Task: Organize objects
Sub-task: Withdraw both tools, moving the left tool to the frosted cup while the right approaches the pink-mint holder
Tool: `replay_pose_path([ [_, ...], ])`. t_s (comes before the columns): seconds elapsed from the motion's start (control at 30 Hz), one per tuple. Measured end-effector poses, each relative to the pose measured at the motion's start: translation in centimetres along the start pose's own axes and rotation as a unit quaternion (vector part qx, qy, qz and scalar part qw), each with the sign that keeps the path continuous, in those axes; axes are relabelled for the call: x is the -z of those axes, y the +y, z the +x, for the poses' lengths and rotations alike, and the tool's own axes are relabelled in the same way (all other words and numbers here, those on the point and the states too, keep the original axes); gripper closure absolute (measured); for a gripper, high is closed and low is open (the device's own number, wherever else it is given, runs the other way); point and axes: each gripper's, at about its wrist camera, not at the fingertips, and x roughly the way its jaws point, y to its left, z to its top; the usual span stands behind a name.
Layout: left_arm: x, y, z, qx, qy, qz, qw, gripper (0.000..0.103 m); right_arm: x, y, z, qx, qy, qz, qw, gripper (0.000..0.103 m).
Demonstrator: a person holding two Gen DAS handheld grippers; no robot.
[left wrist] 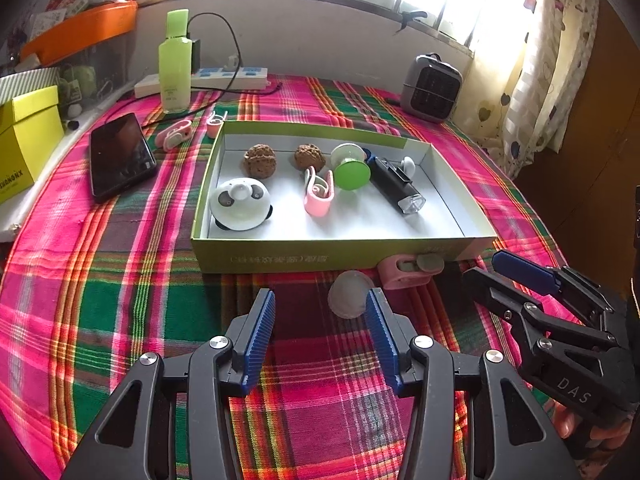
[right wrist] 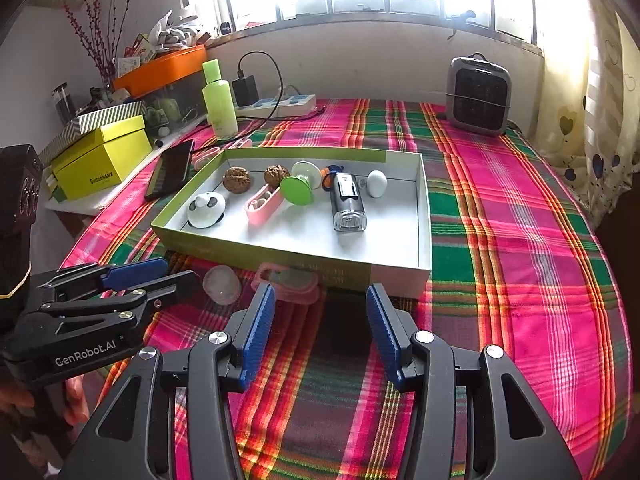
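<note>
A shallow green box [left wrist: 320, 258] [right wrist: 276, 254] with a white floor holds two walnuts [left wrist: 260, 160], a panda-faced round piece [left wrist: 240, 204], a pink clip [left wrist: 318, 194], a green suction cup [left wrist: 350, 168], a black flashlight [left wrist: 394, 184] and a white egg shape [right wrist: 377, 183]. On the cloth before the box lie a translucent round cap [left wrist: 349, 294] [right wrist: 221, 284] and a pink case [left wrist: 404, 272] [right wrist: 286, 280]. My left gripper [left wrist: 320, 320] [right wrist: 168, 276] is open, with the cap just beyond its right finger. My right gripper [right wrist: 320, 320] [left wrist: 482, 266] is open and holds nothing; the pink case lies just past its left finger.
A plaid cloth covers the table. Left of the box lie a black phone [left wrist: 120, 156] and two small pink clips [left wrist: 174, 134]. Behind stand a green bottle [left wrist: 175, 64], a power strip [left wrist: 224, 78] with cables and a grey heater [left wrist: 432, 88]. A yellow box [left wrist: 24, 140] sits far left.
</note>
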Motion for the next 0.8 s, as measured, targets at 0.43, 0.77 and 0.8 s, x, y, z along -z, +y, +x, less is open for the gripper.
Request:
replay_pose_path([
  [0.43,0.1,-0.8,2.0,0.002,0.020,0.010,0.9997,0.055,0.7,-0.4,0.7,-0.003,0.013,0.005,1.000,0.054],
  [0.77,-0.2,-0.8,2.4,0.001,0.011,0.007,0.9999,0.057,0.3,0.1,1.8,-0.021,0.022,-0.014,0.999,0.054],
  [0.8,-0.2,-0.7,2.4,0.001,0.011,0.006,0.9999,0.059,0.3,0.2,2.0,-0.024,0.023,-0.015,0.999,0.054],
])
